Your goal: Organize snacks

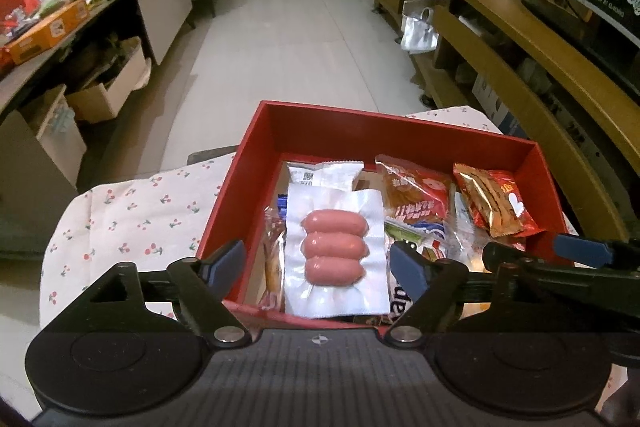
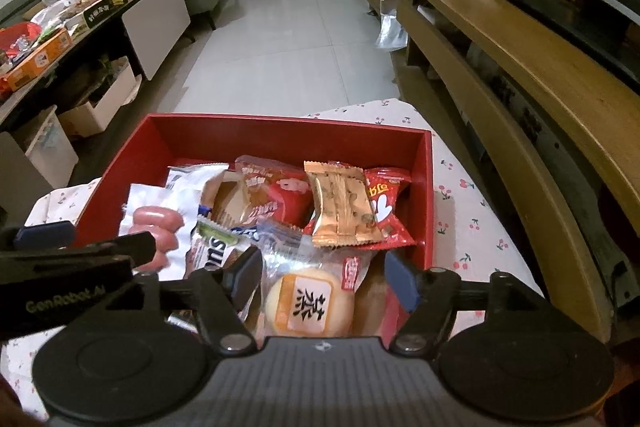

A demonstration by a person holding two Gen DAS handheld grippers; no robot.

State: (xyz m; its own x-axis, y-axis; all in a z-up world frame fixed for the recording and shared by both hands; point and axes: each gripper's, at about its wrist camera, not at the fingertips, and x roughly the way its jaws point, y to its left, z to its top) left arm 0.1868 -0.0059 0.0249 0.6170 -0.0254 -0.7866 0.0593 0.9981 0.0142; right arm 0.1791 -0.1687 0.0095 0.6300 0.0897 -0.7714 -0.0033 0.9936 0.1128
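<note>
A: How is the light looking in these two views?

B: Warm indoor light is falling evenly from above; the pale floor tiles (image 1: 280, 39) are glowing softly while the corners are fading to black.

A: Any glare?

B: The clear sausage wrapper (image 1: 336, 251) is catching white shine, and the foil snack packets (image 2: 340, 205) are glinting.

A: Is anything blurring?

B: The far shelves (image 2: 500, 39) are smearing and bending at the edges, and the cluttered table (image 1: 60, 19) is looking soft and grainy.
</note>
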